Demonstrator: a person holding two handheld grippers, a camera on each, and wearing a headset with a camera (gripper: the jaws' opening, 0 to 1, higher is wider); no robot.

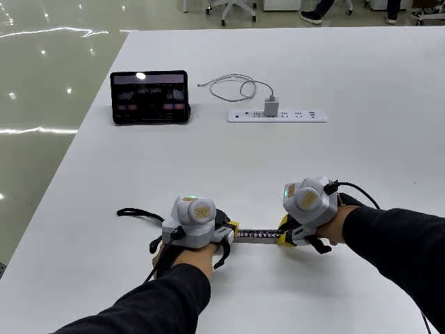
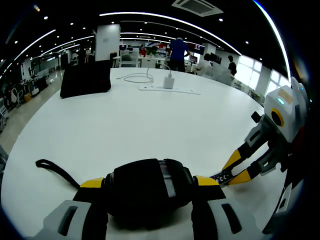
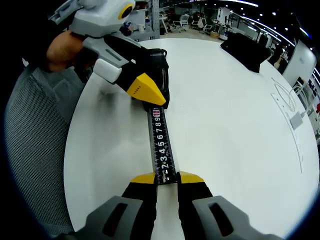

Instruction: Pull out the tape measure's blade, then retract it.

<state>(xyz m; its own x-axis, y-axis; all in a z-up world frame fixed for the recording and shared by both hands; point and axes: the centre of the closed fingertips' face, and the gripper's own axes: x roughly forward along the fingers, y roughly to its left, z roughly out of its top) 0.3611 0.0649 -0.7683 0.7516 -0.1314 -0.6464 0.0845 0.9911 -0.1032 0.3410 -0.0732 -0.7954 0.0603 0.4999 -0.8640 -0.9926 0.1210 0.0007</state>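
The black tape measure case lies on the white table, clamped between the yellow-tipped jaws of my left gripper, which is shut on it. The case also shows in the right gripper view, where its black blade with white numbers runs out to my right gripper, shut on the blade's tip. In the head view the left gripper and right gripper face each other near the table's front, with the short blade spanning between them. The case's black wrist strap trails left.
A dark tablet stands at the back left. A white power strip with a plugged charger and looped cable lies behind the grippers. The table's left edge drops to a glossy floor. A mesh chair sits beside the table.
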